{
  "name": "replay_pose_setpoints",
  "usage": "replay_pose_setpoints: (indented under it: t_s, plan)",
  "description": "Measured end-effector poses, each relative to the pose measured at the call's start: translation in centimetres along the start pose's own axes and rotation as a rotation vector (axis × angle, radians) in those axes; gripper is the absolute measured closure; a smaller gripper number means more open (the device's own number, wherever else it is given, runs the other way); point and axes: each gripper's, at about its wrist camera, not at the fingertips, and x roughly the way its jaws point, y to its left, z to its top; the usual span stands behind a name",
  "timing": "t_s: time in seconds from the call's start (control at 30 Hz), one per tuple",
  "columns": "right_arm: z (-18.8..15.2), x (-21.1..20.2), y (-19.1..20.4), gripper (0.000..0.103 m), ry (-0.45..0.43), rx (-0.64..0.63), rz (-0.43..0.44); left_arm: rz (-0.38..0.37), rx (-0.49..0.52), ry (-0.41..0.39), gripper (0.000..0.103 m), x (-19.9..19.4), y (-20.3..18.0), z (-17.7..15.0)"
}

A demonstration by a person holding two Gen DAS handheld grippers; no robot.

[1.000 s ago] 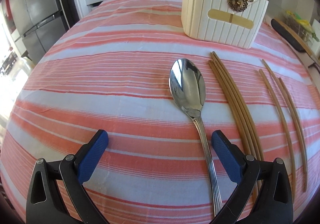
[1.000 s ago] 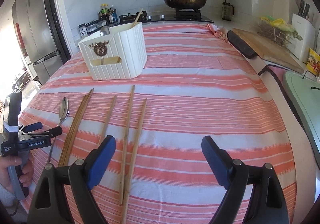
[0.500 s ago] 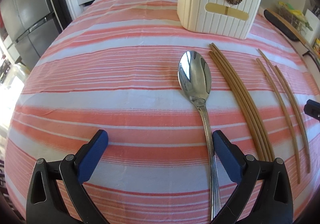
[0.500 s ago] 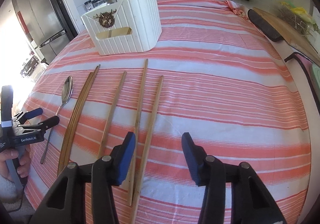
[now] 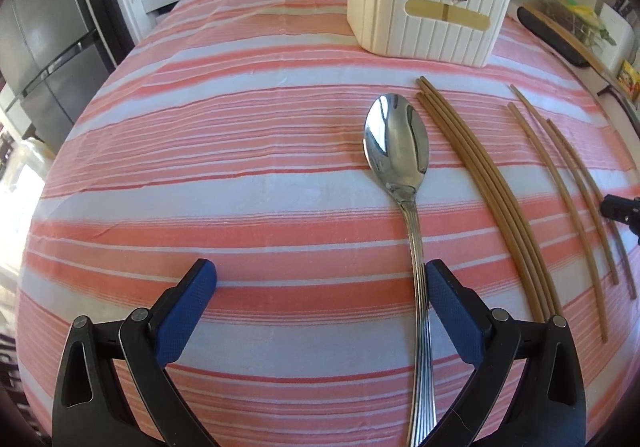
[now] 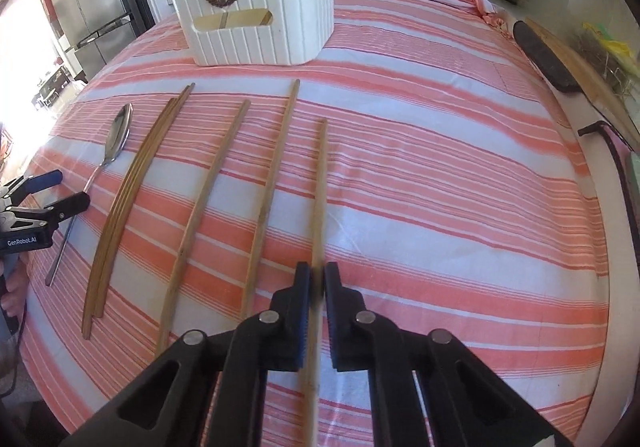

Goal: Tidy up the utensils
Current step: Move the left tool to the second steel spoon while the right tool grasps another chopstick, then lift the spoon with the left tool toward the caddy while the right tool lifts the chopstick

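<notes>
the rightmost chopstick (image 6: pixel 320 183) lay on the striped worktop (image 6: pixel 440 175), pinched between the right tongs (image 6: pixel 316 287). the left tongs (image 5: pixel 320 279) gaped wide, the spoon (image 5: pixel 400 151) handle just inside its right finger.

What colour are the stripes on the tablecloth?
Orange-pink and white stripes on the tablecloth, clearest in the left wrist view.

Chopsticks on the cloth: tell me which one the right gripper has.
The rightmost single chopstick, farthest from the spoon: the right gripper is shut on it.
</notes>
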Motion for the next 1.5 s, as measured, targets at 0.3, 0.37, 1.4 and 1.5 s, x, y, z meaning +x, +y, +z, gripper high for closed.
replay_pose_setpoints:
  t_s: [0.3,0.37,1.4,1.5]
  plan:
    - [0.1,0.0,-2.1,0.088,0.046,0.037,0.032,-0.05,0.068,0.063,0.001,0.9,0.7,1.4]
    - [0.7,0.1,-2.3,0.079,0.06,0.035,0.059,-0.078,0.124,0.076,0.001,1.3,-0.5,1.9]
    - [7.3,-9.7,-3.9,0.096,-0.282,0.104,0.182,-0.269,0.171,-0.127,0.062,-6.6,-1.0,7.4]
    - [6.1,-13.2,-2.8,0.096,-0.362,0.078,0.176,-0.309,0.142,-0.193,0.062,-9.8,0.0,7.5]
